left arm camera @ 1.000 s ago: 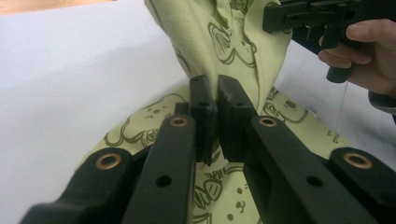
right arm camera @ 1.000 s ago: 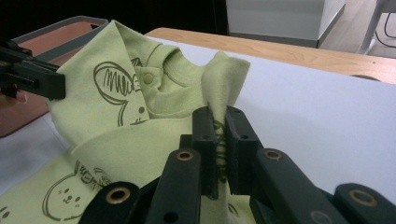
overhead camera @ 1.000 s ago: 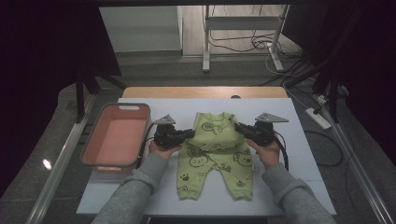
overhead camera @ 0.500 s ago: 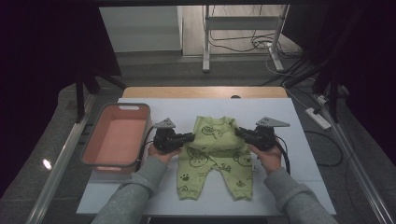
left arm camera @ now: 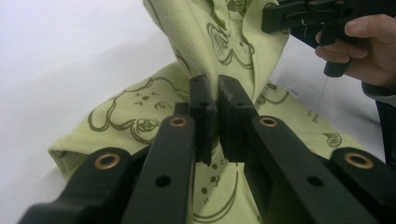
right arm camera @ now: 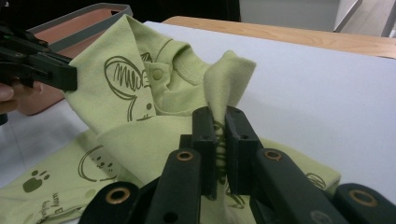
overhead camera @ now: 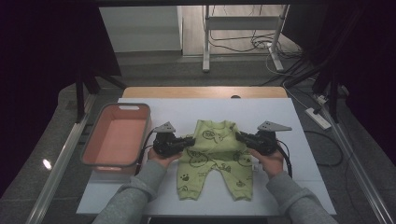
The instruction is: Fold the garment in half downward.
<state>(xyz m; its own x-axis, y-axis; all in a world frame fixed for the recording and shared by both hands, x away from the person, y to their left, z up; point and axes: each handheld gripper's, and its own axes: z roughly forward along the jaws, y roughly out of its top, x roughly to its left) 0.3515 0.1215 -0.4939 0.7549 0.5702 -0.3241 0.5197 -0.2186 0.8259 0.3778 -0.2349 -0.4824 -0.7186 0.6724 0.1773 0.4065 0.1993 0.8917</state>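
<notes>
Both grippers are clenching the romper (overhead camera: 215, 154): the left gripper (overhead camera: 190, 140) is pinching its left sleeve and the right gripper (overhead camera: 239, 136) its right, so the garment is lying between the fingertips, its legs running toward the person.

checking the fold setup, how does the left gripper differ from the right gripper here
The left gripper pinches the green romper at its edge nearer the pink bin; the right gripper pinches the opposite edge. In the high view the left one points rightward, the right one leftward. Both are shut on lifted fabric, each held by a hand.
</notes>
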